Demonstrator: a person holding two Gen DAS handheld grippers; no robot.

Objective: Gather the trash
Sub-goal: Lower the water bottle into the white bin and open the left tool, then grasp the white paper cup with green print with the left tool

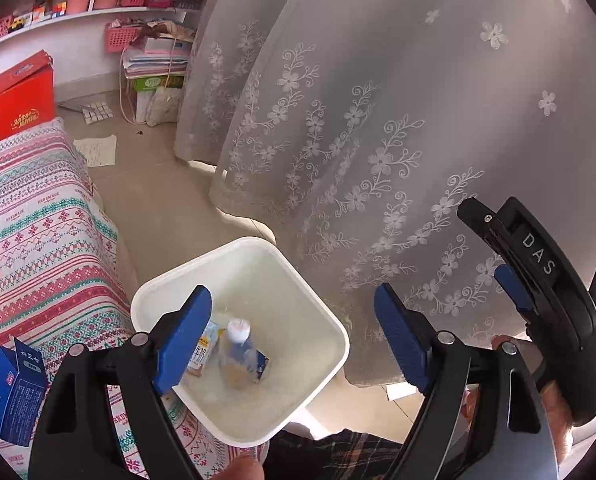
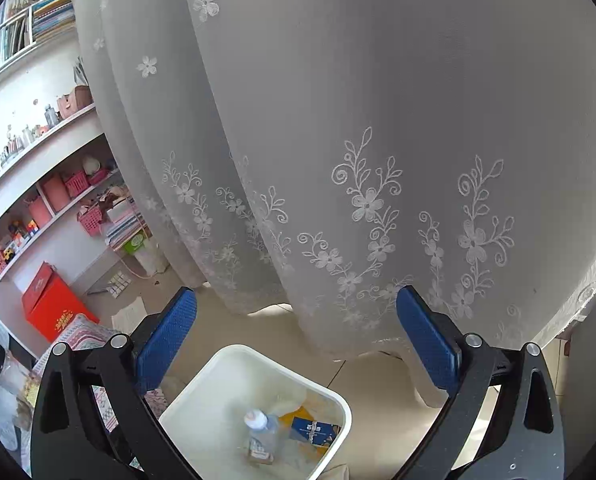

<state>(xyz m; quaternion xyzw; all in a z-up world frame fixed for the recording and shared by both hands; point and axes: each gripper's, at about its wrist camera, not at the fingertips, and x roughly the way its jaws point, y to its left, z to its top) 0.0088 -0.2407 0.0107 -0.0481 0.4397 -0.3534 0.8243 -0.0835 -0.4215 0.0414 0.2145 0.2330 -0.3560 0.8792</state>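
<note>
Both wrist views look steeply down from close above, sharing the bin (image 1: 240,344) (image 2: 258,412) and curtain (image 1: 377,120) (image 2: 337,120).

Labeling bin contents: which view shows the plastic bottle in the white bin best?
Left wrist: the plastic bottle is larger and sharper, cap up, cartons beside it in the white bin. Right wrist shows it smaller and blurrier near the frame's bottom.

I see the bin's (image 1: 240,364) mouth open from above, with room to come straight down past its rim. A bottle (image 1: 237,354) and cartons (image 1: 204,350) lie at the bottom, leaving the upper space free. The curtain (image 1: 377,120) hangs just beside the bin's far side and crowds it. The bed (image 1: 38,220) hems in the left, with a blue carton (image 1: 12,396) on its edge.
</note>
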